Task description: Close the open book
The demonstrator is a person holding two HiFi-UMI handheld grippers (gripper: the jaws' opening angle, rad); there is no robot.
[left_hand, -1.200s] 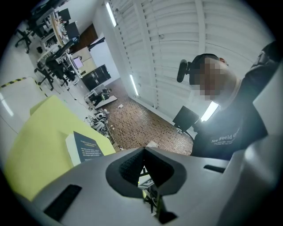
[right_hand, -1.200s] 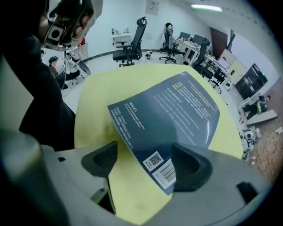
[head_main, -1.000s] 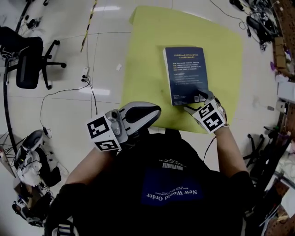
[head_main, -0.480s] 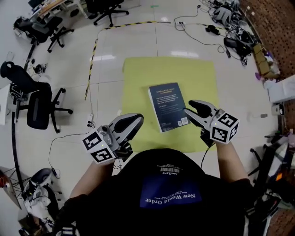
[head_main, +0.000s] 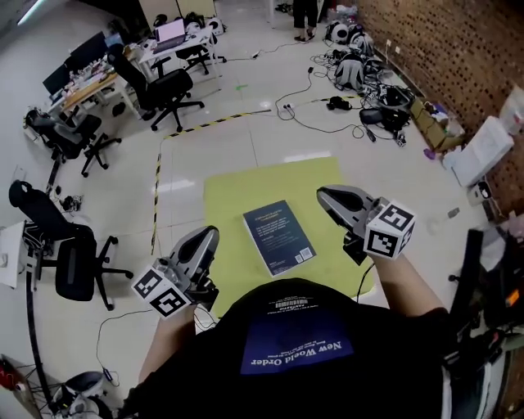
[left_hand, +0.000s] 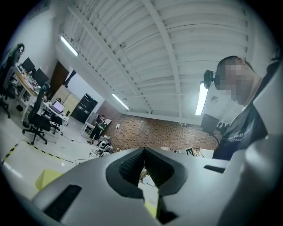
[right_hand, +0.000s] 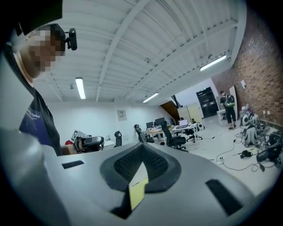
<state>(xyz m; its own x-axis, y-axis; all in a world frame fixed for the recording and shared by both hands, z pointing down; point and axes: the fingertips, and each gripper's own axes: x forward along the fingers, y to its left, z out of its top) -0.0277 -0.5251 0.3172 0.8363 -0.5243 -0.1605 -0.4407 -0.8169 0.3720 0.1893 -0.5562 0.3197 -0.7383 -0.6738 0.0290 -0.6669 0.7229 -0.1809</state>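
The dark blue book [head_main: 277,236] lies closed and flat on the yellow mat [head_main: 237,192] on the floor, back cover up. Both grippers are held high above it and touch nothing. My left gripper [head_main: 206,236] hangs to the left of the book, jaws shut, with nothing between them; its own view [left_hand: 142,150] looks level across the room. To the right of the book is my right gripper [head_main: 322,195], shut and empty too, and its tips [right_hand: 142,145] meet against the far office.
A black office chair [head_main: 70,258] stands on the floor at left, more chairs and desks [head_main: 155,78] farther back. Cables and gear [head_main: 360,90] lie along the brick wall at right. Yellow-black tape [head_main: 155,188] runs beside the mat. A person [head_main: 304,16] stands far off.
My right gripper came off the book's near right corner, rose and shut its jaws. The left gripper rose as well. The book and mat look smaller and farther below.
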